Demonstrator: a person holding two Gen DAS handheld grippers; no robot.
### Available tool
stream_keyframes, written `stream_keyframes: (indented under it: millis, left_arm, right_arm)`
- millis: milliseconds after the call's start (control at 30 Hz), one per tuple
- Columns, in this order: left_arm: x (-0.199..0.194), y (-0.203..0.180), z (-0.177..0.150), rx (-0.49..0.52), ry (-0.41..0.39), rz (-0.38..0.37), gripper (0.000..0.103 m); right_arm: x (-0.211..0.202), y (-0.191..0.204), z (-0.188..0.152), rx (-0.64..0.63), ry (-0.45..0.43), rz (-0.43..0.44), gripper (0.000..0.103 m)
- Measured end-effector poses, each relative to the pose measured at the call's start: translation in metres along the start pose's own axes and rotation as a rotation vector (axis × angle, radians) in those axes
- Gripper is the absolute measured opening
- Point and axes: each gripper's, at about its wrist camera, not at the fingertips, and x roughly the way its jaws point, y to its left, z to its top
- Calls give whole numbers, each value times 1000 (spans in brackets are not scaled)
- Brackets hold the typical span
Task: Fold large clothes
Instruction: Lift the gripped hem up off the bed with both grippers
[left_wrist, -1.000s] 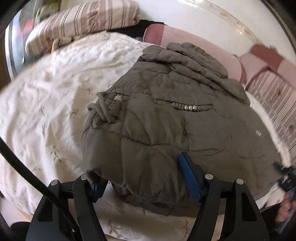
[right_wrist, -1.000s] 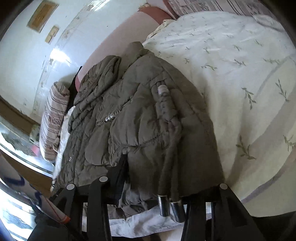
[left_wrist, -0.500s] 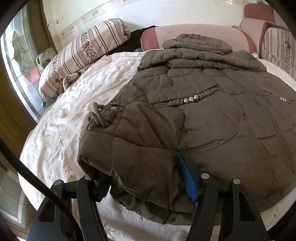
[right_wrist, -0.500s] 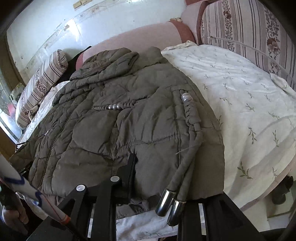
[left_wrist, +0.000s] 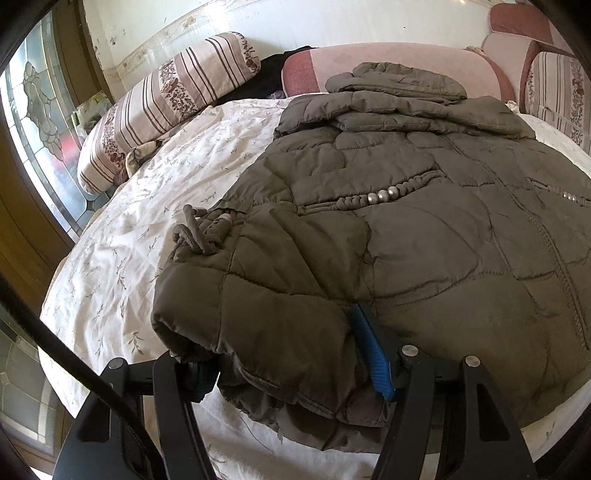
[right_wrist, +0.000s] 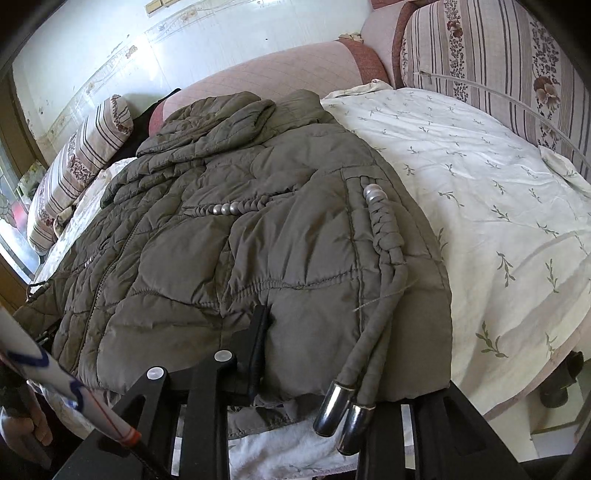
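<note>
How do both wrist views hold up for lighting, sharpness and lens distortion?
Left wrist: sharp, strong fisheye bowing, dark corners; daylight through the stained-glass window brightens the bedsheet, while the jacket stays evenly lit. Right wrist: sharp too, with glare on the wall and bright glints on the metal cord tips; the sheet near the frame's right edge looks pale.

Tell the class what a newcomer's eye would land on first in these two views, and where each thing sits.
First comes the big olive quilted jacket, spread across the pale leaf-print bedspread with its hood towards the pink headboard. Next, both grippers clamp its near hem: the left gripper on the bunched corner, the right gripper beside the braided cord with shiny metal tips. A striped bolster pillow lies far left.
</note>
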Motion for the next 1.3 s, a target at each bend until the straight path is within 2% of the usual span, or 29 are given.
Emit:
stream_keyframes:
  millis: [133,300,767,900,1133,1300]
  left_arm:
    - [0,1,0,-2,1,-8,61]
    - [-3,1,0,-4,-6,-25,50]
    - [-9,-8,1,17,-23,10,40]
    - [-10,-7,2,15,-27,9,38]
    - [-32,4,6,-30,-79,-27,26]
    - [-49,9,3,-47,-101,-43,25]
  right_arm:
    - [-2,5,-1,-24,-14,-18,29]
    - [-11,28,0,-120,-49,-118,23]
    - [-19,50,6,-164,-24,-254,21]
    - [-25,51,8,-155,-37,-241,19]
    - [-50,53,18,-133,-91,-169,14]
    - [-66,58,17,-144,-119,-166,13]
